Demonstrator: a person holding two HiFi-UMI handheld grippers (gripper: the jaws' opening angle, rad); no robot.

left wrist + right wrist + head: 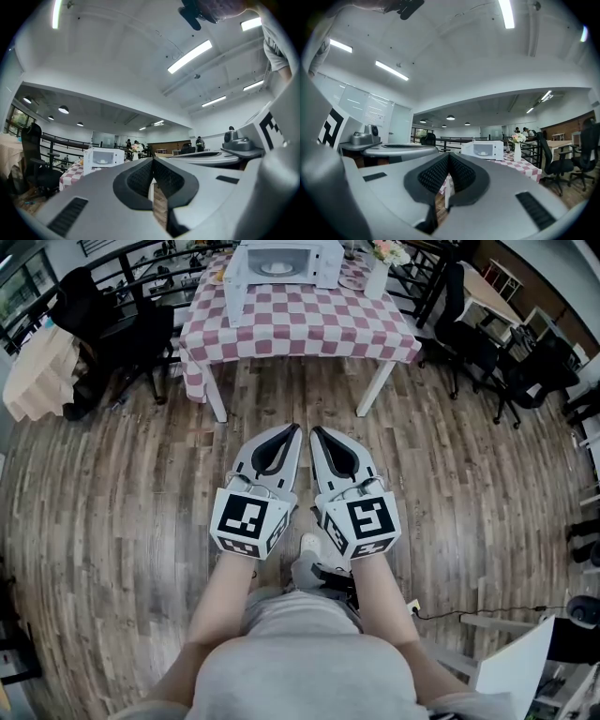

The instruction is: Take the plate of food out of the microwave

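- Head view: the left gripper (292, 428) and the right gripper (317, 431) are held side by side over the wooden floor (112, 493), well apart from the checkered table (300, 326).
- In each gripper view, the jaws are seen closed together with nothing between them.
- The plate of food (277, 268) is seen inside the white microwave (323, 263), which stands on the table near a vase of flowers (379, 276).
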